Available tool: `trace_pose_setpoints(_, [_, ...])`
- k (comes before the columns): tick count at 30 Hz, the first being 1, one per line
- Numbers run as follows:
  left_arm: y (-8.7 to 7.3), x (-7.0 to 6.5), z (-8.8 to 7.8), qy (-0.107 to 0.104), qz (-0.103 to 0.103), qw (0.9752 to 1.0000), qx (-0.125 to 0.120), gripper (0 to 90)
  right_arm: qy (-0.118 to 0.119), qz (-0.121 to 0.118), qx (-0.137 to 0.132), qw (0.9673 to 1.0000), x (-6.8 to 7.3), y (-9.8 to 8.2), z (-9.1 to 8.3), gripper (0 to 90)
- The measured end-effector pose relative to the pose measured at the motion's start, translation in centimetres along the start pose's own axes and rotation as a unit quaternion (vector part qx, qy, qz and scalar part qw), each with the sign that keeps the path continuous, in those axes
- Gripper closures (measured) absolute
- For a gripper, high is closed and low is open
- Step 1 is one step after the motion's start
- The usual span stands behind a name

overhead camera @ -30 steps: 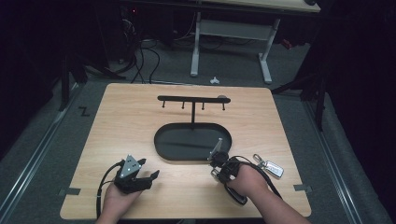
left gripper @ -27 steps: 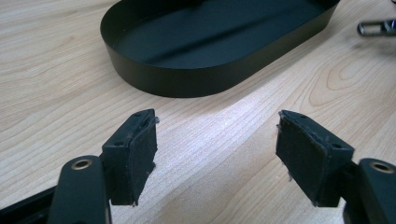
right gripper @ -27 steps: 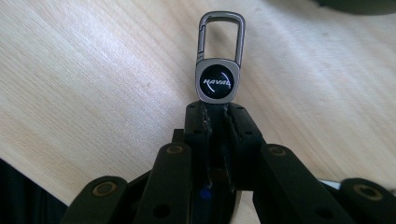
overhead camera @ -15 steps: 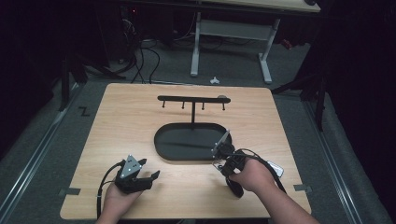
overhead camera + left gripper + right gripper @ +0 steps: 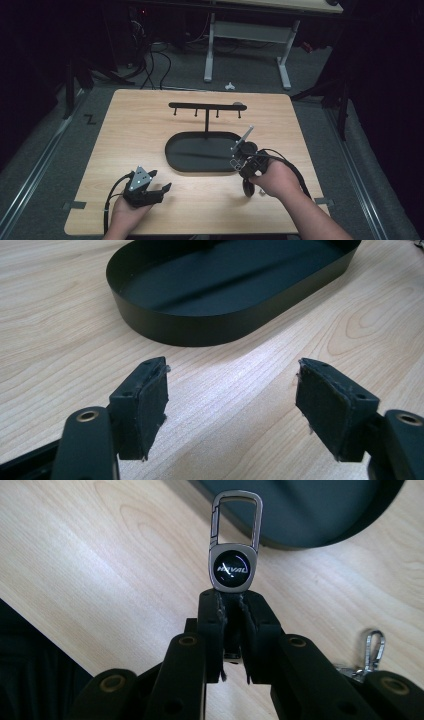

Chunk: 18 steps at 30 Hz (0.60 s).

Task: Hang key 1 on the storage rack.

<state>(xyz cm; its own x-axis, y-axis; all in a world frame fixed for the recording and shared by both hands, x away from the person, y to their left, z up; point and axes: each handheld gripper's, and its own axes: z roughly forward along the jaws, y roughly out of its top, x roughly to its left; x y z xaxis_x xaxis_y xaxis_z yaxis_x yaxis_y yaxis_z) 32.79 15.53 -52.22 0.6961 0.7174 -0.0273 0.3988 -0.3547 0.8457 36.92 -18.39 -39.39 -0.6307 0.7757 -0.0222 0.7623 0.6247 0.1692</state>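
The right tongs (image 5: 231, 625), at 4 o'clock on the table (image 5: 140, 130) beside the black tray (image 5: 175, 155), clamp a small, rigid, probably slippery metal key fob (image 5: 233, 567) by its base, carabiner free, while the left tongs (image 5: 232, 405) stand wide, empty.

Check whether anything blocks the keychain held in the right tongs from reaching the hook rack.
Nothing visible does. The right tongs hold the keychain beside the black tray; the hook rack stands unobstructed behind.
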Motion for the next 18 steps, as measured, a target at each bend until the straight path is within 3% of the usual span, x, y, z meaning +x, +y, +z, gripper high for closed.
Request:
trace_pose_setpoints(2, [0.0, 0.0, 0.0, 0.0, 0.001, 1.0, 0.0, 29.4, -0.003, -0.016, -0.009, 0.9998, -0.4, 0.2, -0.3, 80.6])
trace_pose_setpoints(3, [0.0, 0.0, 0.0, 0.0, 0.001, 1.0, 0.0, 29.5, -0.004, -0.006, -0.008, 0.9999, -0.3, 0.3, -0.5, 80.5])
trace_pose_setpoints(10, [0.0, 0.0, -0.1, -0.002, 0.001, 1.0, -0.001, 29.5, -0.005, 0.004, -0.018, 0.9998, -0.6, 0.9, -1.2, 80.6])
trace_pose_setpoints(18, [0.0, -0.1, 0.0, -0.002, 0.001, 1.0, -0.001, 29.5, 0.0, 0.004, -0.027, 0.9996, -0.8, 2.0, -2.0, 80.6])
